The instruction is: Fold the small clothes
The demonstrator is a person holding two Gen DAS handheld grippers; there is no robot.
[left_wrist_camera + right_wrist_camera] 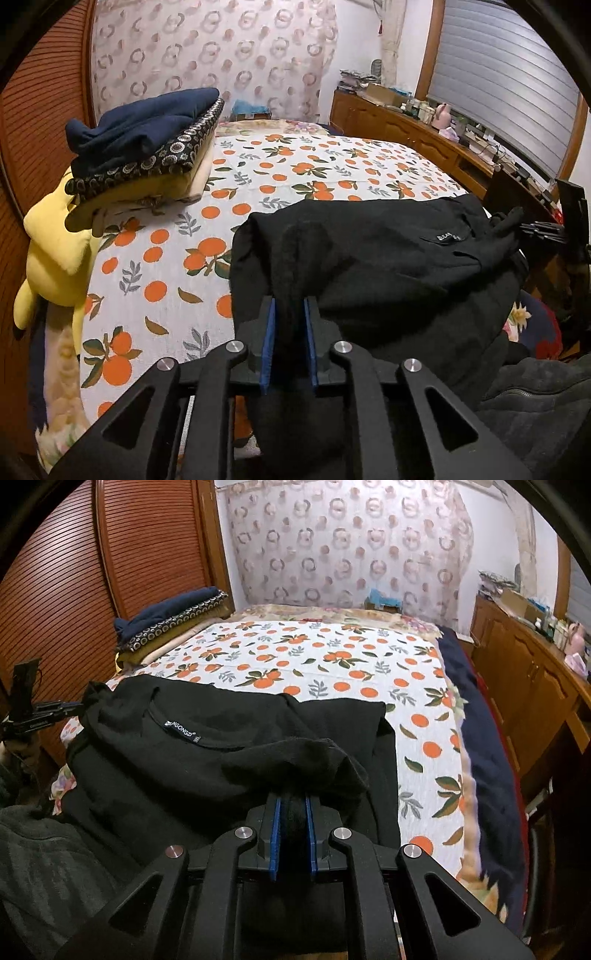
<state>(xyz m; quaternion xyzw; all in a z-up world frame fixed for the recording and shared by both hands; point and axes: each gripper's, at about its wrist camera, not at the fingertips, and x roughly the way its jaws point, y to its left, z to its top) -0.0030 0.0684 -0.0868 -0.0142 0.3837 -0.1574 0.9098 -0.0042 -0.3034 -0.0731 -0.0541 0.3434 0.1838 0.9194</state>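
A black garment (pixel 388 266) with a white neck label lies at the near edge of the bed, on the orange-print sheet (pixel 258 177). My left gripper (pixel 290 306) is shut on a bunched fold of it at its left side. My right gripper (pixel 293 805) is shut on a fold of the same garment (pixel 207 753) at its right side. The right gripper also shows in the left wrist view (pixel 517 221), pinching the garment's far corner. The left gripper shows in the right wrist view (pixel 79 705) at the garment's left corner.
A stack of folded clothes (pixel 147 147), navy on top, sits at the bed's far left, and shows in the right wrist view (pixel 170 624) too. A yellow plush (pixel 55 254) hangs at the left edge. A wooden cabinet (pixel 517 679) with clutter runs along the right. A dark fleece (pixel 535 398) lies near.
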